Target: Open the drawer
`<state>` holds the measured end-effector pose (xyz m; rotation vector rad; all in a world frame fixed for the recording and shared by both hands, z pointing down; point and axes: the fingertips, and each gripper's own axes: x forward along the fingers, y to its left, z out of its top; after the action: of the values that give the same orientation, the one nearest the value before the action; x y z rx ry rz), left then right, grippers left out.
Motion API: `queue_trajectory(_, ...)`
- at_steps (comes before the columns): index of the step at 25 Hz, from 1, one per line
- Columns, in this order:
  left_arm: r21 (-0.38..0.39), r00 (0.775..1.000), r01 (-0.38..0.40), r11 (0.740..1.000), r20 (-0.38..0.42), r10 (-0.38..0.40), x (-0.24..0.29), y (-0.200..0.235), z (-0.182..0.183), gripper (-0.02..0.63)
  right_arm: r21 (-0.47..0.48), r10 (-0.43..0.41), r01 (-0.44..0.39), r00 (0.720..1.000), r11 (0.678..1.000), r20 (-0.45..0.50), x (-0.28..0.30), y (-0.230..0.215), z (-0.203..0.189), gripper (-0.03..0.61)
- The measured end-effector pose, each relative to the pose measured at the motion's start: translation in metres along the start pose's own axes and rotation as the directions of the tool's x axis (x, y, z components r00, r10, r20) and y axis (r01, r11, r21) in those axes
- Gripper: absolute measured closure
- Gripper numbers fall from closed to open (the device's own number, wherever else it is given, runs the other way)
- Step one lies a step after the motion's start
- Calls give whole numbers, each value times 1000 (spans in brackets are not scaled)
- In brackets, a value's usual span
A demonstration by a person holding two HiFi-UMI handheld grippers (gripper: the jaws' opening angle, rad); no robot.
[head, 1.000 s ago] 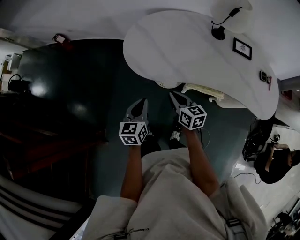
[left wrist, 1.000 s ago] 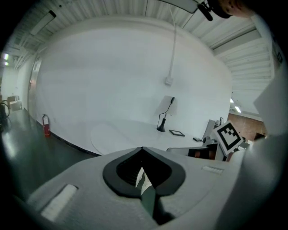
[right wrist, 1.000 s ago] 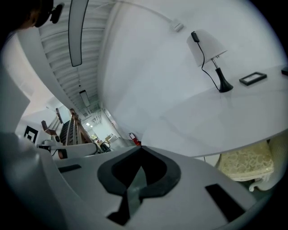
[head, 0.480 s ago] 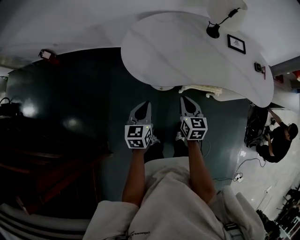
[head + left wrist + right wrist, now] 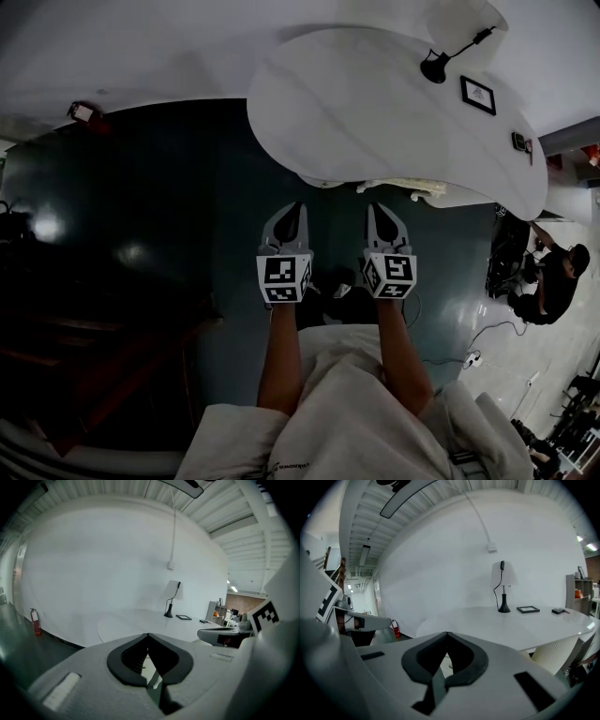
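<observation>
– Left gripper [image 5: 148, 634]: what state is it in?
– Its jaws are pressed together at the tips with nothing between them. The right gripper [image 5: 447, 633] is the same, with its tips meeting and nothing held. Both are held out in front of the person, side by side, pointing at the table [image 5: 375, 103].
– And the drawer?
– I can't find it. No view shows a drawer front or a handle. If the table has one, my guess is that it sits below the tabletop's near edge. The head view looks down on that edge from above, so whatever hangs under it is hidden.
– So which way does the move go?
– Forward, I'd say, toward the tabletop's rounded near edge. It lies ahead of both grippers and apart from them. Neither hand looks nearer, since the two are level with each other. Which one should reach depends on where the handle turns out to be.
– What's on the tabletop?
– A lamp [image 5: 433, 66] stands near the far edge with a picture frame [image 5: 478, 95] just beside it. A small dark thing [image 5: 518, 142] lies toward the right end, too small to name.
– Anything underneath?
– A white ribbed thing [image 5: 557, 654] shows below the near edge in the right gripper view, cut off at that view's border. It may be a chair, but I can't tell. The floor [image 5: 169, 206] is dark, and its left side is lost in shadow.
</observation>
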<state>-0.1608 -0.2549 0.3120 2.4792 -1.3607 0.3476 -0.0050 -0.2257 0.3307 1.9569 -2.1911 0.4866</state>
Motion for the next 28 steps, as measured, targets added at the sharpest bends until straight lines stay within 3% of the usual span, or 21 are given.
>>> queue_trajectory(4,-27,997,-63,998,42,64,28,16,-39,603,-2,-19,19,999,1000,42,30,-18,-34,565)
queue_trajectory(8,-54,997,-68,996,42,71,64,26,-101,603,-29,-8,8,1000,1000,22,60,-30,-99,565)
queue_trajectory(14,-18,993,-59,998,99,61,121,36,-162,603,-20,24,-23,997,1000,68,115,-39,-175,565)
queue_trajectory(19,46,992,-52,998,114,47,169,39,-244,603,-32,145,-142,983,989,113,147,-31,-246,565)
queue_trajectory(28,93,976,-36,995,216,16,232,32,-345,603,-5,165,-167,968,986,186,192,-69,-380,565)
